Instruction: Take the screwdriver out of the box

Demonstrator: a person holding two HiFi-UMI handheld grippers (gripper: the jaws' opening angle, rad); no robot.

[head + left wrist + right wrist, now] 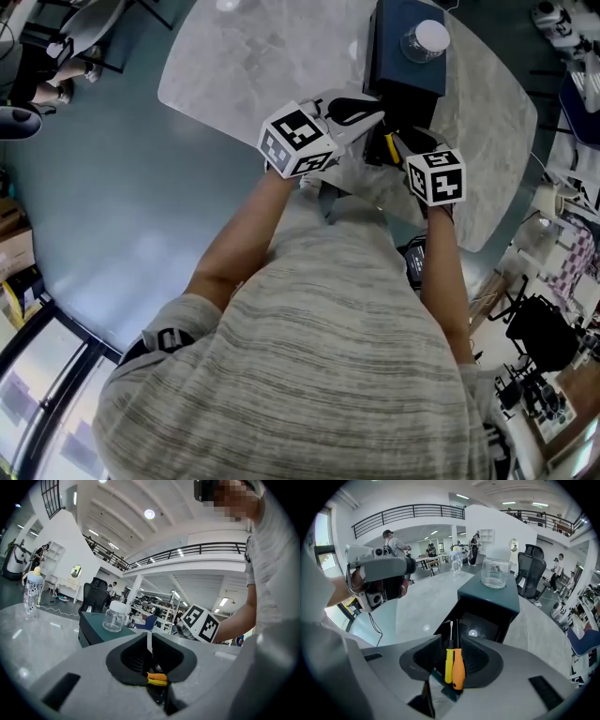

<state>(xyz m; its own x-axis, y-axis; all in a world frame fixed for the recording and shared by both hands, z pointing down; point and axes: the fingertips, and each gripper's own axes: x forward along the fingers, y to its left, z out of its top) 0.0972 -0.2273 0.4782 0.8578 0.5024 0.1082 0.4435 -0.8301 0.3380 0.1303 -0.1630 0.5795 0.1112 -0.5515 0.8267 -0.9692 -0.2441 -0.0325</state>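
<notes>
Overall: a person leans over a pale worktop point(234, 66), with both grippers close to a dark box point(389, 58).
Right gripper point(452, 641): fingers clamped on an orange screwdriver point(458, 667) and a yellow screwdriver point(449, 663), side by side.
Screwdrivers: outside the box, shafts aimed at its open front.
Left gripper point(149, 644): fingers drawn to a thin slit; small orange and yellow bits low inside, unidentifiable.
Box top: glass jar point(494, 573).

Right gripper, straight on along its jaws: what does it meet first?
The open box: the right gripper, shut on two screwdrivers, points into its dark opening, so their tips would probably go in first. Depth is unclear.
</notes>
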